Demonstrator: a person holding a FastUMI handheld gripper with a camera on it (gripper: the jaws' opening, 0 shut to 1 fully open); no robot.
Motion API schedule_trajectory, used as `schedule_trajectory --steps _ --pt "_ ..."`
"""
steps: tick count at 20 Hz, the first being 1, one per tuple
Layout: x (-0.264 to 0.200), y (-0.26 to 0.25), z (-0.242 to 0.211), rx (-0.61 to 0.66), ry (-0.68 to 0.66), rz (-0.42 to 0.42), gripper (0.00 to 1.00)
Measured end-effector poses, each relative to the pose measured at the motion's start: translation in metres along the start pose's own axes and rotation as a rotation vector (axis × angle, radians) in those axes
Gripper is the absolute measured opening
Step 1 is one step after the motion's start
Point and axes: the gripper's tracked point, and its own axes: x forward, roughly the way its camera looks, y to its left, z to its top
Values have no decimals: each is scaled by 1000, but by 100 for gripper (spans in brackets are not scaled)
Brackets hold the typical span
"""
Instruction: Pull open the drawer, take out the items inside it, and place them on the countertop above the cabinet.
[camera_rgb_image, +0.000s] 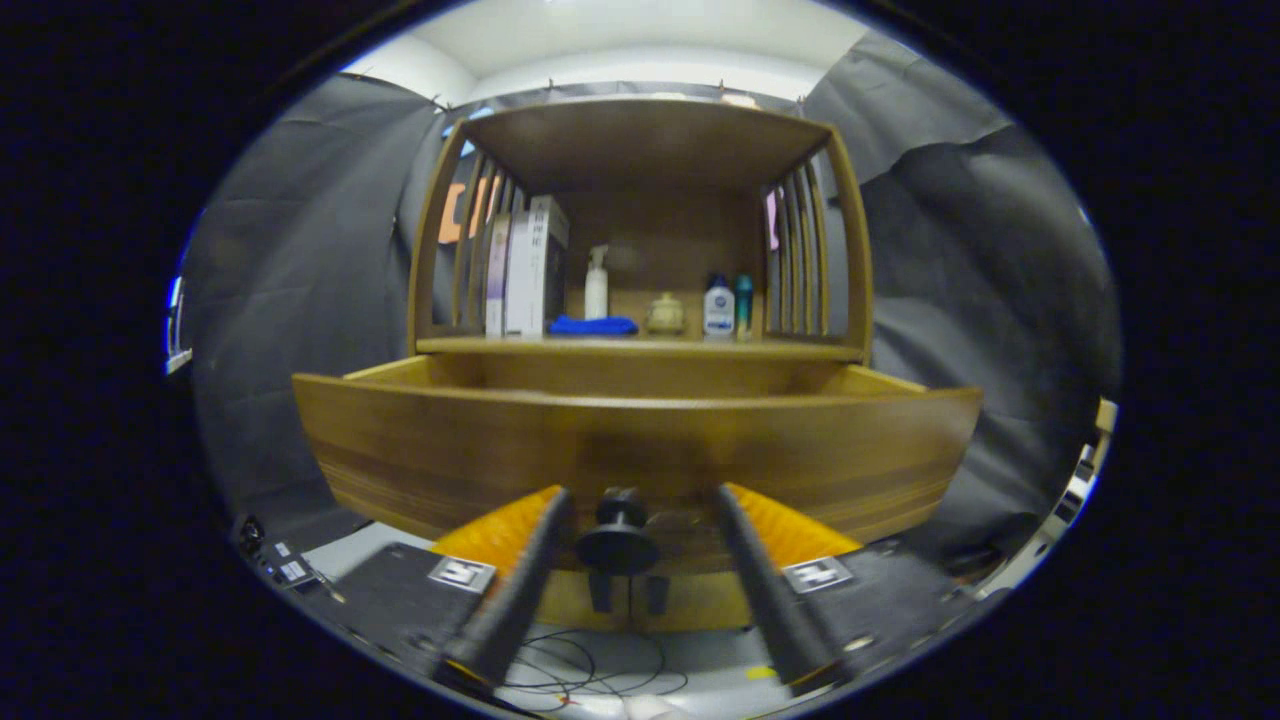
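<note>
So the tongs (632, 520) sit spread wide, one finger on each side of the drawer's dark knob (617, 540) and neither one touching it, so nothing's gripped right now. The knob sits right between the fingers, low on the front panel. The drawer (640, 455) itself already looks pulled well out from the cabinet, with its side walls running back under the counter (640, 347). Thing is, the camera sits below the drawer's top rim, so I can't tell what's inside or even how many items there are. My read: the pull is about done and the next job is fishing stuff out. To do that well I'd back the tongs straight off the knob first so neither finger snags it, then lift up and over the front edge and tilt down to get a proper look before committing to a grab. Keep the fingers spread until they straddle an item, and don't lean on the front panel or it may slide back in. Further back, the counter is already fairly busy: some boxes (525, 265) standing at the left, a blue cloth (592, 325) lying flat, a pump bottle (596, 283) behind it, a small jar (665, 314), and two more bottles (728, 305) toward the right. The front strip near the edge looks like the best spot to set things down.
</note>
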Motion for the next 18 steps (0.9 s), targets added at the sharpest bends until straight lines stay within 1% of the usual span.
schedule_trajectory --steps 2,4,6,9,11,15,16,18 --pt "-9 -6 25 22 -25 12 99" --pt "-13 -19 61 54 -57 9 100" --pt "-7 -35 96 100 -77 -11 99" --pt "19 -52 141 126 -79 -28 99" --pt "44 -51 167 125 -56 -8 100" --pt "89 -32 192 86 70 30 100" --pt "101 -22 191 91 113 45 100" --pt "127 -2 172 67 241 71 100"
